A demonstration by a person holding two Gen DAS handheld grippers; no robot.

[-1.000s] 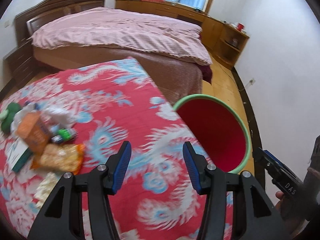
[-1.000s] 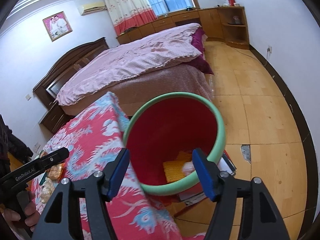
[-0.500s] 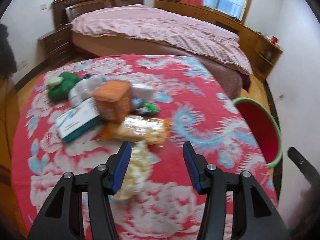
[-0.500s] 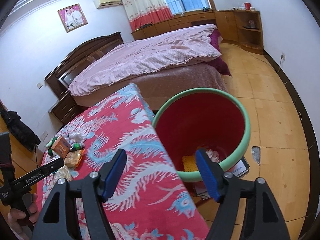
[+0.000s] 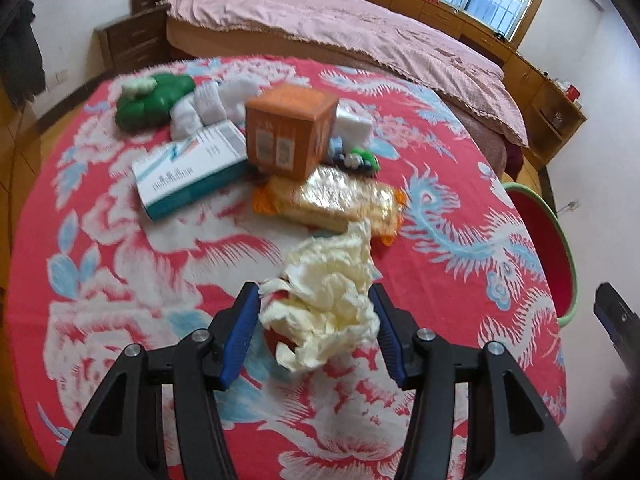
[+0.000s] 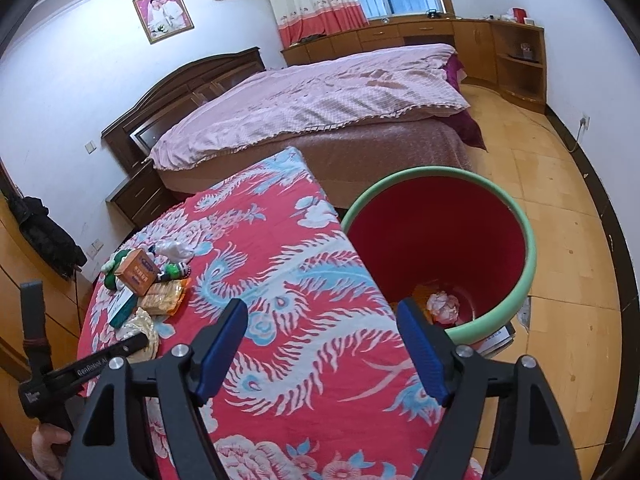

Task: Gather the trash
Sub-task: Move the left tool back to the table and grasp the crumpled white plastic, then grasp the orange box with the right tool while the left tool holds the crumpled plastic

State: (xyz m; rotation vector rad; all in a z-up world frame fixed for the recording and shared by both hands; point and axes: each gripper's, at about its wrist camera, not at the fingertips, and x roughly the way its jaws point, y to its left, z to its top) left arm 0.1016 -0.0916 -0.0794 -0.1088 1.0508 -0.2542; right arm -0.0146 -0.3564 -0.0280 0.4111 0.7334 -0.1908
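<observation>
A crumpled cream paper wad (image 5: 328, 300) lies on the red patterned table (image 5: 160, 264). My left gripper (image 5: 314, 334) is open with the wad between its blue pads, its jaws not closed on it. Behind the wad lie a yellow snack packet (image 5: 340, 200), an orange box (image 5: 290, 130), a white and teal box (image 5: 188, 170) and a green toy (image 5: 154, 98). The red bin with a green rim (image 6: 444, 248) stands at the table's right edge, with crumpled trash (image 6: 442, 306) inside. My right gripper (image 6: 324, 348) is open and empty over the table edge.
A bed with a pink cover (image 6: 320, 104) stands beyond the table. A dark nightstand (image 5: 132, 40) is at the far left. Wooden cabinets (image 6: 500, 48) line the far wall. The bin's rim also shows in the left wrist view (image 5: 568, 248).
My left gripper has swung from the bin back over the table and come down around the paper wad. My right gripper has pulled back a little from the bin.
</observation>
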